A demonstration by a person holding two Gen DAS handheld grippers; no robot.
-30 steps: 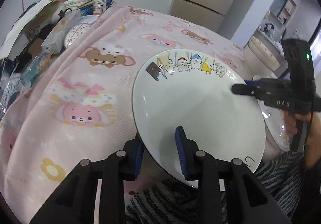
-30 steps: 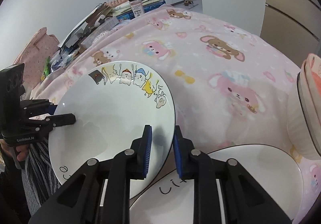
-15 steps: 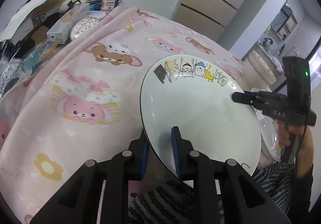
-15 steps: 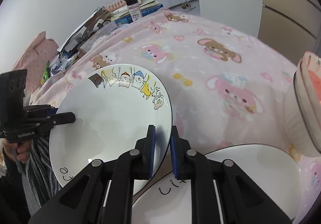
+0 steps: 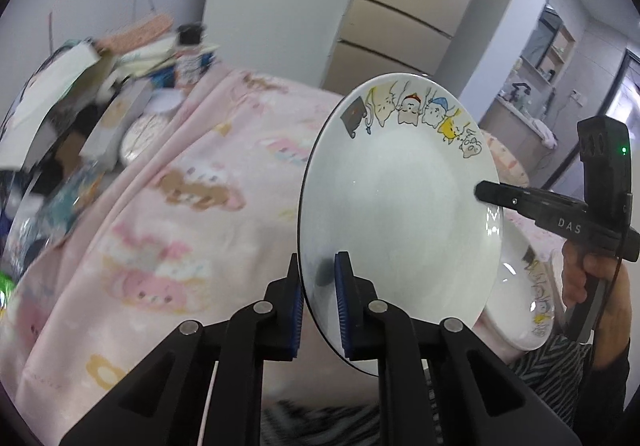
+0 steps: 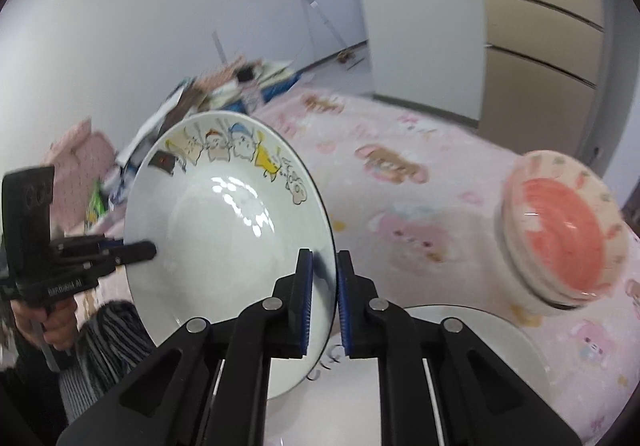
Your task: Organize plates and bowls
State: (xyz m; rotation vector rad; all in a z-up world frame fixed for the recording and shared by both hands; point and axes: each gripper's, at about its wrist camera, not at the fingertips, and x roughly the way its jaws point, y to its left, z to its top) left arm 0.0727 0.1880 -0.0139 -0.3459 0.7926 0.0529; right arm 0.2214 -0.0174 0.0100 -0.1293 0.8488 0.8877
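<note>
Both grippers clamp the cartoon plate (image 5: 400,206)!
Left gripper (image 5: 318,310) and right gripper (image 6: 322,304) jaws have just been closing on opposite rims; glazed ceramic looks stiff, slippery, breakable.

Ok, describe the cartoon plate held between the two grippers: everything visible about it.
The cartoon plate is white, glossy, seemingly ceramic, round with a thin dark rim, a shallow well and a row of cartoon animals along its top edge. It is lifted and tilted nearly on edge above the pink tablecloth. The left gripper and the right gripper each clamp its rim on opposite sides, their jaws having just closed on it.
</note>
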